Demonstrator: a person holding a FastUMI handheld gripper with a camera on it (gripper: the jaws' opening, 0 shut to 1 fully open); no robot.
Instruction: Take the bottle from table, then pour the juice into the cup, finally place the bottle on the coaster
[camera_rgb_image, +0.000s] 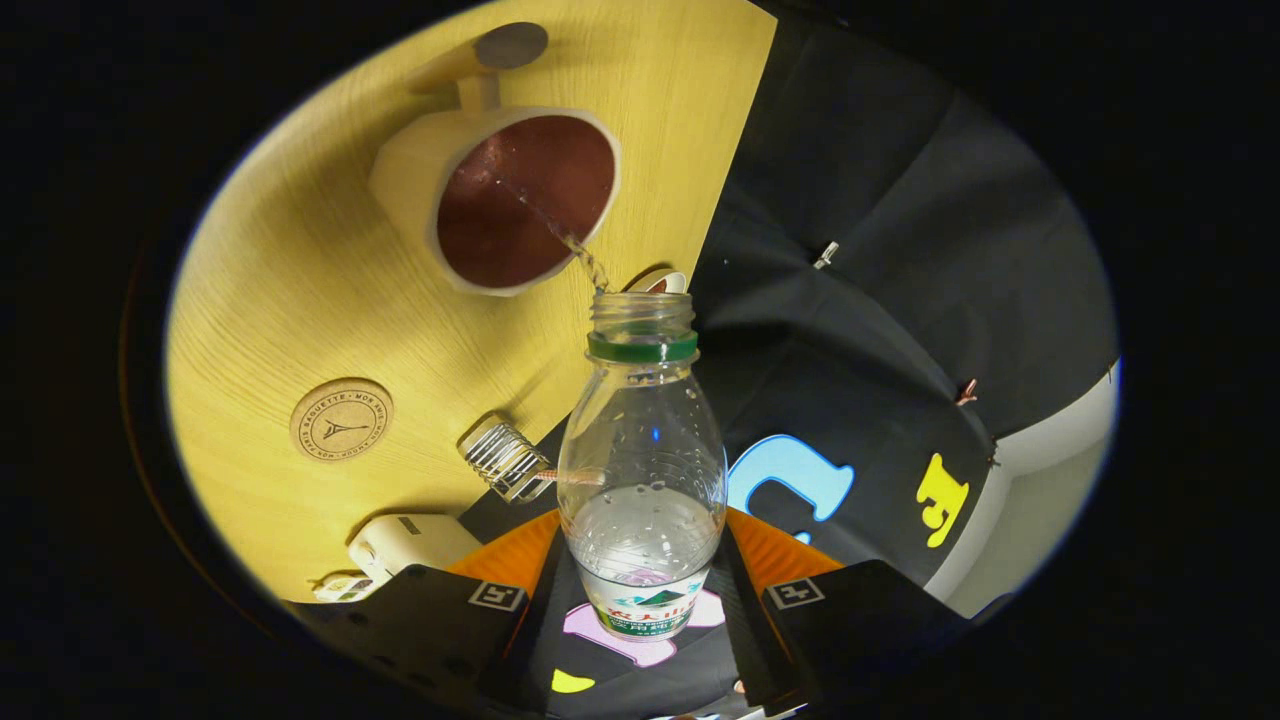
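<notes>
My hand-held gripper (640, 600) is clamped on the bottle (642, 470), its two fingers pressing the lower body from either side. I hold the bottle tipped, its open neck just beyond the fingers at the rim of the cup (510, 200), a thin stream falling in. The coaster (341, 419) lies on the bench (300, 280), near the cup.

Jaws closed on the bottle (641, 470). Beyond its mouth the cup (505, 195) blocks passage. Open counter (300, 290) lies between cup and coaster (341, 419); a spring-like item (503, 460) stands beside the bottle.
</notes>
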